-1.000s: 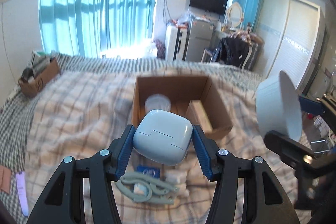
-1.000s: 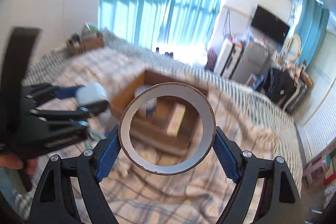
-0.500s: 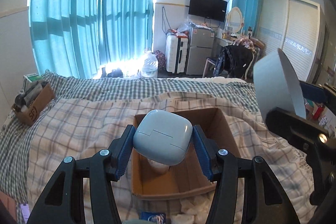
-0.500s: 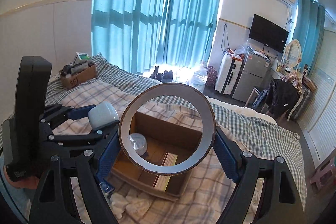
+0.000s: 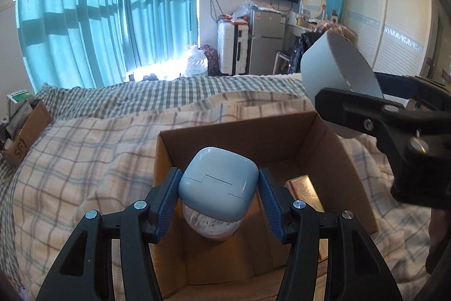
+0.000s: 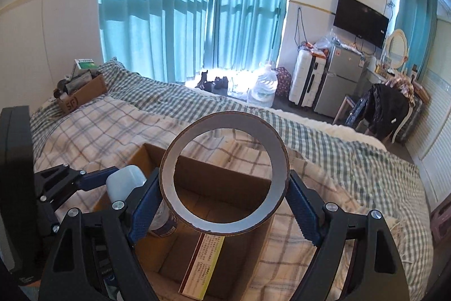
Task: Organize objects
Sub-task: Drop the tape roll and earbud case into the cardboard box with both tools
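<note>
Left tool (image 5: pixel 218 198), right tool (image 6: pixel 224 206): black frames, ribbed blue pads, silver screws.

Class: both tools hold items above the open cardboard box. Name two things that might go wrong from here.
1. The earbud case hangs right over the plastic jar; dropped, it may strike the jar and bounce out.
2. The tape roll could land on the slim carton, or the two tools may collide over the cardboard box.

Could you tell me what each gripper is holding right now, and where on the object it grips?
The left gripper clamps a pale blue case by its two sides. The right gripper clamps a tape roll across its outer rim.
</note>
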